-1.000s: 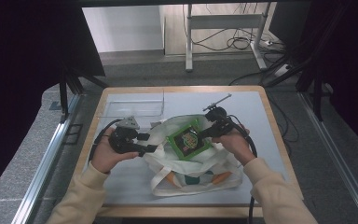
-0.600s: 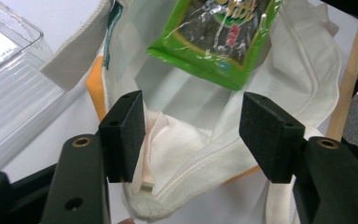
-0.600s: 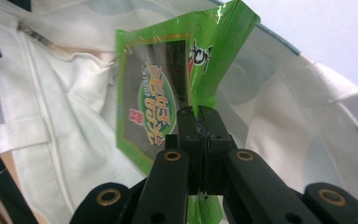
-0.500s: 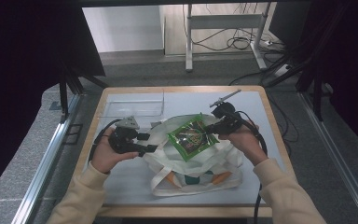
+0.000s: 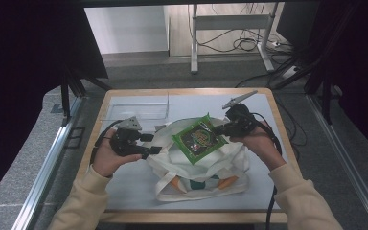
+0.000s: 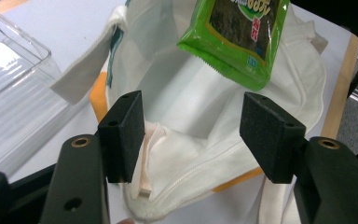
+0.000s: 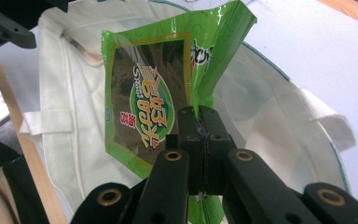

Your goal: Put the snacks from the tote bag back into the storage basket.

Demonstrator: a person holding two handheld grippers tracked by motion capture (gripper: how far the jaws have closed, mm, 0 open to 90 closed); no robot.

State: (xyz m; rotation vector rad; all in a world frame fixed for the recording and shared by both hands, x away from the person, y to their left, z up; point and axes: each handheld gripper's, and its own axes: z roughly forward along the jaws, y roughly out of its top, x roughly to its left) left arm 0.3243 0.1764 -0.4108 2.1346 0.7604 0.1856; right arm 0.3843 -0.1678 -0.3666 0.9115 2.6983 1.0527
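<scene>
while the right fingers (image 7: 200, 122) pinch the green snack packet (image 5: 200, 138) tight by its edge, it hangs over the open white bag (image 5: 206, 167), at 3 o'clock of the left fingers (image 6: 196, 135), spread wide around the bag's rim. lifting out looks nearly done; setting it on the bench (image 5: 278, 115) remains.
</scene>
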